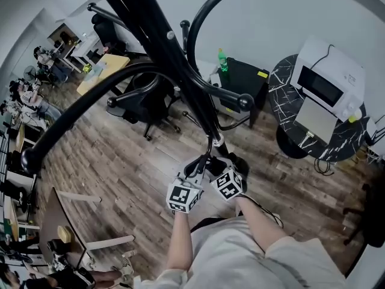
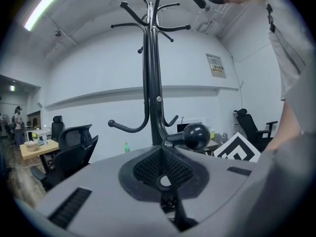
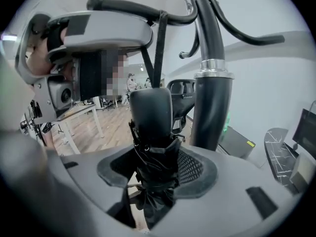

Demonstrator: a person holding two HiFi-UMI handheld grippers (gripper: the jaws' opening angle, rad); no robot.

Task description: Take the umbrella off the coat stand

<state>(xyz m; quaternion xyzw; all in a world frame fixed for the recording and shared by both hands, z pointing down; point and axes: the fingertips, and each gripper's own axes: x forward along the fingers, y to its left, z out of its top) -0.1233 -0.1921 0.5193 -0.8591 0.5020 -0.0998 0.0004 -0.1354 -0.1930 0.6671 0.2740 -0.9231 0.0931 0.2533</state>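
Note:
A black coat stand (image 1: 162, 47) rises in front of me. A folded black umbrella (image 3: 150, 117) hangs beside the stand's pole (image 3: 213, 107), its thin strap (image 3: 158, 53) running up to a ball-tipped hook (image 3: 128, 6). My right gripper (image 3: 155, 154) is shut on the umbrella's bunched fabric just below the handle, both pads touching it. My left gripper (image 3: 98, 31) is higher up at that hook. Its jaws (image 2: 163, 154) are shut, with what looks like the black strap pinched between them, and the hook's ball (image 2: 196, 135) sits just beyond. In the head view both grippers (image 1: 195, 172) (image 1: 218, 164) sit close together at the pole.
A black office chair (image 1: 147, 104) stands behind the stand on the wooden floor. A black cabinet (image 1: 243, 80) with a green bottle (image 1: 223, 59) is at the wall, and a microwave (image 1: 328, 77) rests on a round marble table (image 1: 283, 83) at right. Desks and people fill the far left.

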